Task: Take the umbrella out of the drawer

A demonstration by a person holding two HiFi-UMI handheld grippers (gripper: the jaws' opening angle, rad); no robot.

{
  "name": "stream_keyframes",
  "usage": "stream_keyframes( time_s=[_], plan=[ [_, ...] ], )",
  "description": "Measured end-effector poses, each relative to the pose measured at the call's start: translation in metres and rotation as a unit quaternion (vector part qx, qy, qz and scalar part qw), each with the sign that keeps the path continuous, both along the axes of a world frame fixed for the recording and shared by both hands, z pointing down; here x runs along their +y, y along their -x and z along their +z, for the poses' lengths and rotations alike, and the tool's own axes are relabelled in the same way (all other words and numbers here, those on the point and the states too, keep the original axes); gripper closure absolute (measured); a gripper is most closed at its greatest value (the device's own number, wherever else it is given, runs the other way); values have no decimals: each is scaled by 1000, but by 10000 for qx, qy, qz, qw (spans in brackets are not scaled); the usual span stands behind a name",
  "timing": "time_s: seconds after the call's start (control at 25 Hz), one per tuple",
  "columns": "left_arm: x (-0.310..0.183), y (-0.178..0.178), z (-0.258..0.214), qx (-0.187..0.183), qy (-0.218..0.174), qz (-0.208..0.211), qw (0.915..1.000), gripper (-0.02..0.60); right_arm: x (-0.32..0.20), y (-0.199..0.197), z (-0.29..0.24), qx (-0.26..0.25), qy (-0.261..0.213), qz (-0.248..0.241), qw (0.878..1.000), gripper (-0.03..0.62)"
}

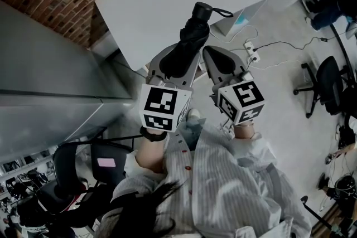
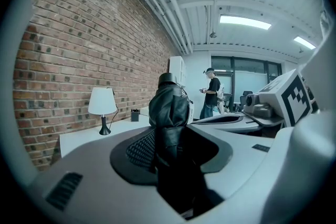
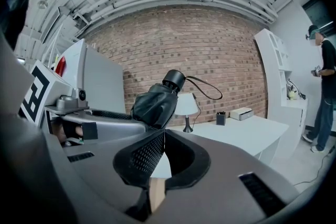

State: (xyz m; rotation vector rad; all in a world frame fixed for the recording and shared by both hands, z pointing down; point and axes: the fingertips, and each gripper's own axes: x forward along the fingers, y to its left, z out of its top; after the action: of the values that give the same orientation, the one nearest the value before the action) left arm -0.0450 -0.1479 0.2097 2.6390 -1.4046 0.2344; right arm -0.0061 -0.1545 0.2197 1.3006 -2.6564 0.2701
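One folded black umbrella [image 1: 189, 36] sat pinched at its soft fabric middle in the left gripper [image 1: 174, 67], above a white table [image 1: 167, 3]. The right gripper [image 1: 222, 64] was empty, its jaws pressed together. Light and squashy, the umbrella likely grips surer near its stiff handle.

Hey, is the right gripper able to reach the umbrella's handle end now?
Probably yes: the umbrella juts from the left gripper with its handle end bare, and the right gripper, jaws shut, sits alongside, nothing between.

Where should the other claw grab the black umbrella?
Grab the bunched fabric just under the round handle, coming from the right. The left claw clamps the lower end of the umbrella, and that upper part sticks out free.
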Motion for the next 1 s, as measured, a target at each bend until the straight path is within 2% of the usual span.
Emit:
stream_keyframes(
  time_s=[1.0],
  plan=[
    [16, 4, 7, -63, 74, -36, 9999, 402, 17, 6, -2, 146, -54, -140, 9998, 559]
  ],
)
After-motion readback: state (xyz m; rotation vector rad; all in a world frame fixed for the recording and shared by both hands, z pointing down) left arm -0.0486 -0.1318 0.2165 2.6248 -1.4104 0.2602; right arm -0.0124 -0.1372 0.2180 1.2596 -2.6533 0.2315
